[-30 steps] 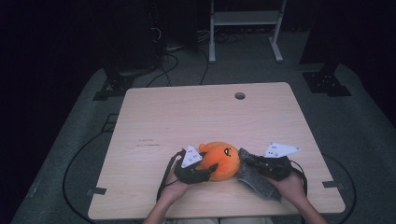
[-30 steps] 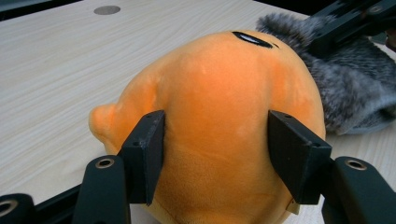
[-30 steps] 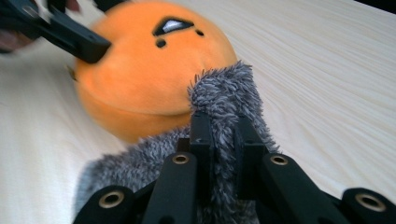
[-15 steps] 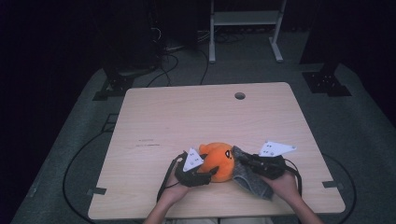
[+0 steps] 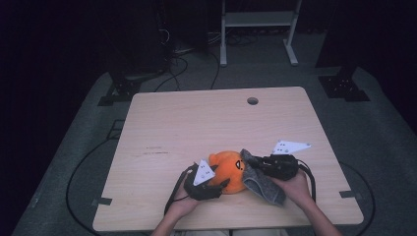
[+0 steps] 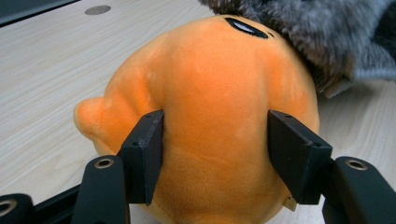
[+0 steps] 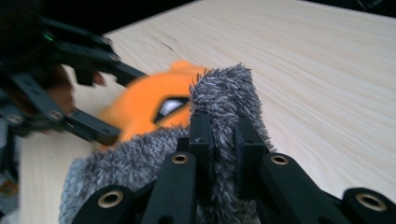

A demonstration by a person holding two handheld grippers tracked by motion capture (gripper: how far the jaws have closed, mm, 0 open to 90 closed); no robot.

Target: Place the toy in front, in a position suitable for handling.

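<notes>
Pale wooden table (image 5: 196,128), lower centre: left gripper (image 6: 215,154) clamps round orange plush toy (image 5: 228,169), right gripper (image 7: 223,144) pinches fuzzy grey cloth (image 5: 263,183); I'd pull it slowly, keeping the toy pinned.

**Toy and cloth at the worktop's near edge**

On your worktop (image 5: 196,123), the toy (image 5: 230,169) sits near the front edge, a little right of centre. Your left tongs (image 5: 220,187) close around it from the near left side. The cloth (image 5: 263,182) lies just right of the toy, touching it, with your right tongs (image 5: 258,164) pinching its upper fold. A hole (image 5: 253,101) lies at the far edge, well behind everything.
</notes>
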